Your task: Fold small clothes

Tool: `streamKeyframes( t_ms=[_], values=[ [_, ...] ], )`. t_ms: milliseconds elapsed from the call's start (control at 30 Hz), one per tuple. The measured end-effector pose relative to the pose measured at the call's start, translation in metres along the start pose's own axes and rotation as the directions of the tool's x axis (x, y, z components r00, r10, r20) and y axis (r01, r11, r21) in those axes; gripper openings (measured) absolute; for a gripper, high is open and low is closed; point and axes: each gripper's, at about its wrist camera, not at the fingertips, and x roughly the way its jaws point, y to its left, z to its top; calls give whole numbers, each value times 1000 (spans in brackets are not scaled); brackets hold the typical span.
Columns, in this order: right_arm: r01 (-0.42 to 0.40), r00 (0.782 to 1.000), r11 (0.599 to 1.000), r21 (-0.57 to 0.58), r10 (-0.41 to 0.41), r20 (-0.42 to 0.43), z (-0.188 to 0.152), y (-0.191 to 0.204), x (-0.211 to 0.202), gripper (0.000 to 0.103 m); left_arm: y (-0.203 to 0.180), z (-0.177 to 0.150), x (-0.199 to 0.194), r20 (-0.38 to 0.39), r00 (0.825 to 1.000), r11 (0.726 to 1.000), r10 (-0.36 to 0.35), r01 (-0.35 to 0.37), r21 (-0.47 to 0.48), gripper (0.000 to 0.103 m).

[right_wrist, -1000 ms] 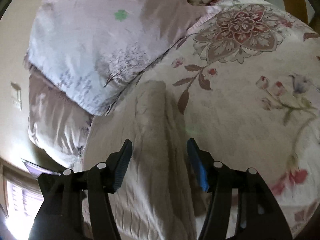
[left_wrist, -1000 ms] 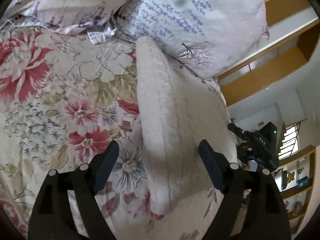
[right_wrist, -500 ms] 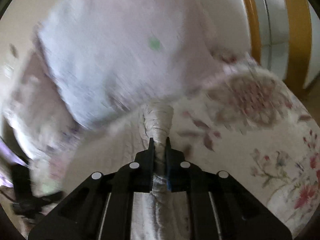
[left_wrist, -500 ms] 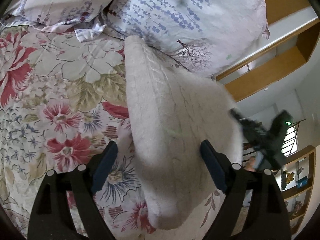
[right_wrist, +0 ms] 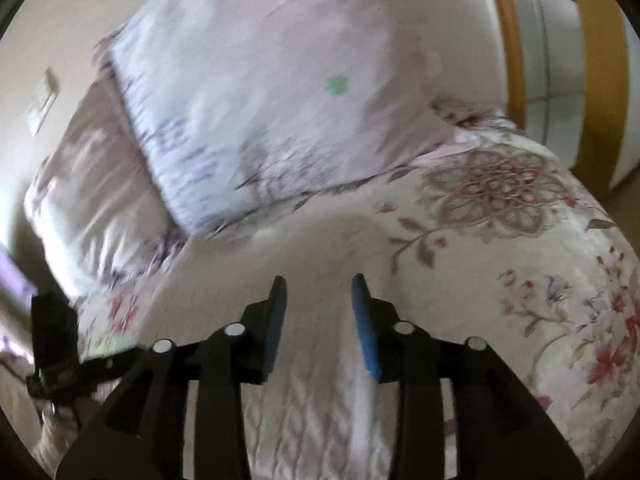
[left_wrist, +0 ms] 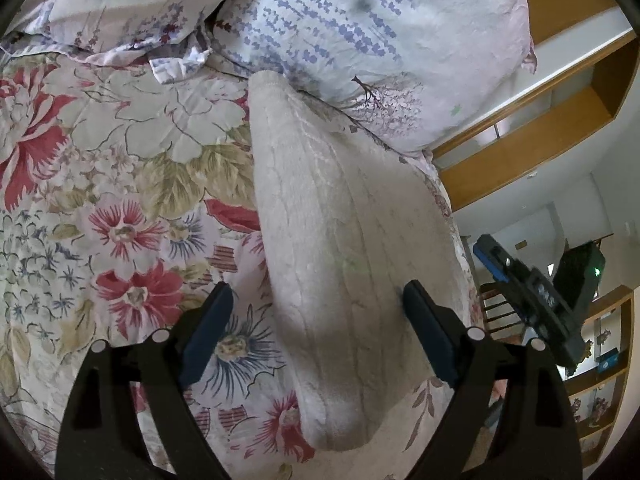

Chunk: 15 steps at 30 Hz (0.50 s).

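Note:
A cream knitted garment (left_wrist: 340,240) lies folded in a long strip on the floral bedspread (left_wrist: 120,184), its far end touching a pillow. My left gripper (left_wrist: 318,326) is open, its jaws straddling the garment's near part without touching it. In the right wrist view, which is blurred, the garment (right_wrist: 316,392) lies under my right gripper (right_wrist: 320,312). That gripper is open and holds nothing. The right gripper also shows in the left wrist view (left_wrist: 536,300), past the bed's right edge.
Two pillows with a lavender print (left_wrist: 380,40) lie at the head of the bed. Wooden shelves (left_wrist: 540,128) stand beyond the bed's right edge. A wooden headboard frame (right_wrist: 600,60) shows at the far right.
My right gripper shut on the garment's edge, carried it over, then opened and let go. The garment now lies wider and flatter. My left gripper stayed open over it.

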Motion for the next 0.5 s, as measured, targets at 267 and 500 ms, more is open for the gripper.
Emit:
streamKeyframes(
  t_ms=[267, 500],
  values=[
    [20, 993, 1000, -15, -22, -112, -31, -8, 38, 58, -5, 0, 4, -10, 1000, 1000, 7, -6, 20, 90],
    [-80, 993, 980, 182, 95, -72, -16, -33, 13, 71, -4, 3, 4, -19, 1000, 1000, -12, 13, 8, 90]
  ],
)
